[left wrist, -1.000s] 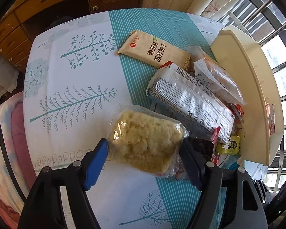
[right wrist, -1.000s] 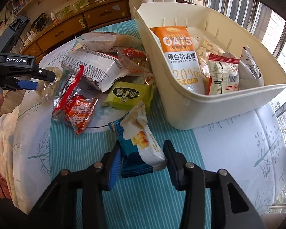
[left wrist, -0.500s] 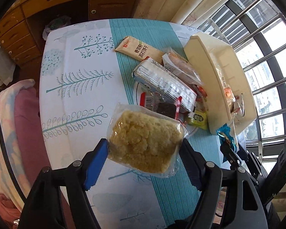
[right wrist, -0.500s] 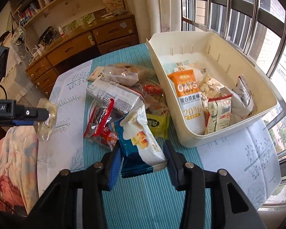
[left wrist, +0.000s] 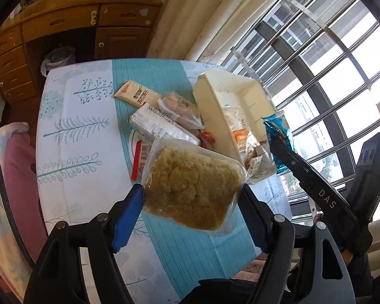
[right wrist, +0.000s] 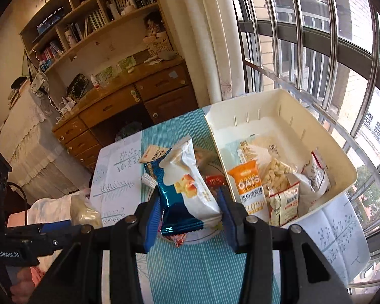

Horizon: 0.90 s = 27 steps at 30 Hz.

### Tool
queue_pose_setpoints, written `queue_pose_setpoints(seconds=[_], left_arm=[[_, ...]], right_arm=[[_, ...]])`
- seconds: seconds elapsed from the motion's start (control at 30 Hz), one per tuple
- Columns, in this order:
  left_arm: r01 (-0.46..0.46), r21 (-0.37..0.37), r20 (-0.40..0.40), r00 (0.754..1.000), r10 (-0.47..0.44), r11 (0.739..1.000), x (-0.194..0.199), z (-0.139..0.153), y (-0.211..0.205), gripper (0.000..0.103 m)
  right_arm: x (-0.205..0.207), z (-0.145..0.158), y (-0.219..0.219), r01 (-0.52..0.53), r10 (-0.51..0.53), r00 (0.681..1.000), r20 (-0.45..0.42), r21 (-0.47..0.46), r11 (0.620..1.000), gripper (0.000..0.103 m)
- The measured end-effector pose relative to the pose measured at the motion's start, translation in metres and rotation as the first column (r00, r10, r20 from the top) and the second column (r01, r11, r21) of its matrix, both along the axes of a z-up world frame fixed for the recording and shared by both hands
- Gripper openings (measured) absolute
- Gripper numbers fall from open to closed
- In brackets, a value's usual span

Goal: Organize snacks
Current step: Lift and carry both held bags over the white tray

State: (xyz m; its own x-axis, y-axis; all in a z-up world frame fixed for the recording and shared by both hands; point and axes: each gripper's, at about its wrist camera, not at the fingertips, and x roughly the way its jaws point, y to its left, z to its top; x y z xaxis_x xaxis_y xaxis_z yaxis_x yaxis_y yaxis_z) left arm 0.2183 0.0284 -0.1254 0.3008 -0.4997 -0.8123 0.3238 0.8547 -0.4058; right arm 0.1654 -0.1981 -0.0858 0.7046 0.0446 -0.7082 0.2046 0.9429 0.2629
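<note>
From the left wrist, the left tool [left wrist: 190, 200] clenched a clear-wrapped crumbly cake [left wrist: 192, 187] above the desk [left wrist: 76, 131], the cream bin [left wrist: 230, 101] at two o'clock. From the right wrist, the right tool [right wrist: 190, 202] gripped a blue-and-white snack bag [right wrist: 187, 190], the bin at two o'clock. Slick wrappers could slip free before reaching it.

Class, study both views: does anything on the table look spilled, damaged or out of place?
Nothing looks spilled or torn. The oddity is a loose heap of packets on the table beside the bin, overlapping at odd angles, not yet sorted.
</note>
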Motion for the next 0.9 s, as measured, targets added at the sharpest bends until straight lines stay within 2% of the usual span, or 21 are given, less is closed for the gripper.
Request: queue_pose_setpoints(seconds=[0.23,0.47,0.7,0.9], left_arm=[[-0.004,-0.070,0.106,0.994,0.012,0.998,-0.007,0.041,-0.040,0.074],[-0.031,-0.101,0.161,0.986,0.047,0.994,-0.003,0.067,-0.088,0.074],[-0.068,-0.139,0.184,0.979,0.093,0.988,0.007,0.073,-0.131,0.074],[-0.099,-0.175,0.183,0.974,0.131,0.980,0.017,0.065,-0.166,0.074]], right_arm=[[0.005,0.034,-0.047,0.016,-0.019,0.998,0.059,0.045,0.999,0.043],[0.010,0.046,-0.099,0.045,-0.046,0.999,0.008,0.072,0.996,0.043],[0.014,0.042,-0.141,0.010,-0.008,1.000,-0.024,0.094,0.996,0.043],[0.020,0.035,-0.167,-0.051,0.056,0.998,-0.041,0.112,0.992,0.043]])
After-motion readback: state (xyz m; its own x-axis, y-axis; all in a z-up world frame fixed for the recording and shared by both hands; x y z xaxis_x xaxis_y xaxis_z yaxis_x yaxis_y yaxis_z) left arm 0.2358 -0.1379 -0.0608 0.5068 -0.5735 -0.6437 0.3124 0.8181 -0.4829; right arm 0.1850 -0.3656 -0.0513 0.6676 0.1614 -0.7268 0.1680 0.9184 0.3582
